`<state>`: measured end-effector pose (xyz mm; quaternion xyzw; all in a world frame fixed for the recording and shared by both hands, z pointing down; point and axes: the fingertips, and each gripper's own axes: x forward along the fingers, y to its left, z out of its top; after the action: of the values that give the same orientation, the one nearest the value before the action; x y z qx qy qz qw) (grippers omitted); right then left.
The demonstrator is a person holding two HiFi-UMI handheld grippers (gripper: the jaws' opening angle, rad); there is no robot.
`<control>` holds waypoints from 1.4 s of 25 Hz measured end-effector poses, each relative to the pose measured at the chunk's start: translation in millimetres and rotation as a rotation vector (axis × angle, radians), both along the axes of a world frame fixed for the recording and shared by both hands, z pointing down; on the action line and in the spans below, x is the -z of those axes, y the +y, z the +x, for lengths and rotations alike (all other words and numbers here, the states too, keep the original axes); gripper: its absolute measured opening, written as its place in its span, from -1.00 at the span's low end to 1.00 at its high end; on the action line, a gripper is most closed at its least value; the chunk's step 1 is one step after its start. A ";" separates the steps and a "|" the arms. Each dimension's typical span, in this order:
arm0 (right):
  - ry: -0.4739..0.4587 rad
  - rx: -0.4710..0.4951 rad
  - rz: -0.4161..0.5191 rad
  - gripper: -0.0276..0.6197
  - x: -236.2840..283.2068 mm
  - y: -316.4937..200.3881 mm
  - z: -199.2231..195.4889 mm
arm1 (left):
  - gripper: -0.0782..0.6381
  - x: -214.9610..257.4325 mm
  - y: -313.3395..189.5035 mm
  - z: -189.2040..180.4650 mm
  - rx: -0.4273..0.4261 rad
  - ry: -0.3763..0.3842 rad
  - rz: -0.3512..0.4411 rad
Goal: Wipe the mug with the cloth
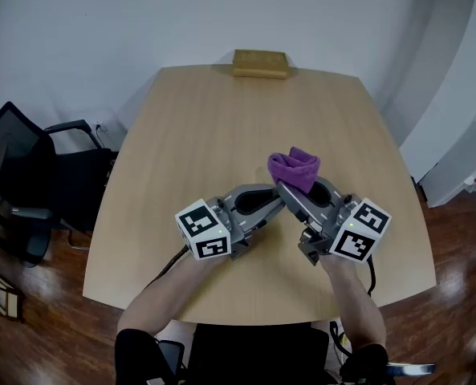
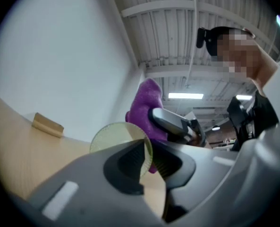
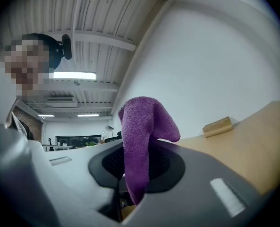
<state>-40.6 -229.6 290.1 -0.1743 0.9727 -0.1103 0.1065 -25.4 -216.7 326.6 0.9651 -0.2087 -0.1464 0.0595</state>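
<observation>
Left gripper (image 2: 149,156) up close, jaws clamped on the thin wall of a pale, see-through yellow-green mug (image 2: 115,137), held up above the near half of the table (image 1: 221,119). Right gripper (image 3: 136,171) is pinched tight on the purple cloth (image 3: 140,131), whose free end stands just beside the mug, though I can't tell if they touch. So both pickups look done and the rubbing itself seems to remain, with the wooden block (image 1: 260,62) well apart at the far edge.
</observation>
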 end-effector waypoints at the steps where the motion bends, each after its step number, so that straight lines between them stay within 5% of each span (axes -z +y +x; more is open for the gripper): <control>1: -0.026 0.034 -0.005 -0.73 3.3 2.7 1.5 | -0.61 2.8 0.7 -1.6 -0.009 0.019 0.001; 4: -0.115 0.030 0.019 -0.73 20.4 1.8 22.2 | -0.62 8.8 -5.3 -13.5 -0.042 0.198 -0.104; 7: -0.094 -0.186 0.146 -0.73 33.9 -10.4 55.6 | -0.66 7.7 -16.2 -35.1 -0.076 0.420 -0.243; 9: -0.064 -0.280 0.203 -0.73 35.0 -15.4 65.9 | -0.66 8.2 -19.0 -43.8 -0.093 0.490 -0.282; 16: 0.023 -0.213 0.170 -0.73 0.9 -16.2 35.4 | -0.64 5.0 -14.2 -25.9 -0.144 0.507 -0.347; 20: -0.080 -0.026 0.040 -0.73 -6.1 -2.9 11.8 | -0.63 4.5 -17.3 -27.3 -0.149 0.520 -0.361; 24: -0.204 0.152 -0.083 -0.73 -6.9 9.2 -2.3 | -0.64 3.8 -19.5 -40.6 -0.208 0.647 -0.402; 27: -0.209 0.058 -0.009 -0.73 8.2 2.0 20.9 | -0.64 7.8 -21.8 -49.7 -0.223 0.741 -0.415; 31: -0.038 -0.236 0.206 -0.73 18.9 -14.5 53.3 | -0.66 14.6 -23.9 -65.0 -0.205 0.793 -0.403; 35: 0.181 -0.231 0.299 -0.73 -5.1 -9.4 27.7 | -0.65 20.2 -20.4 -63.1 -0.211 0.777 -0.376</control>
<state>-12.9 -239.0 295.1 -0.2759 0.9574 0.0645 0.0555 -88.6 -237.1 306.3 0.8270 -0.0941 -0.4508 0.3225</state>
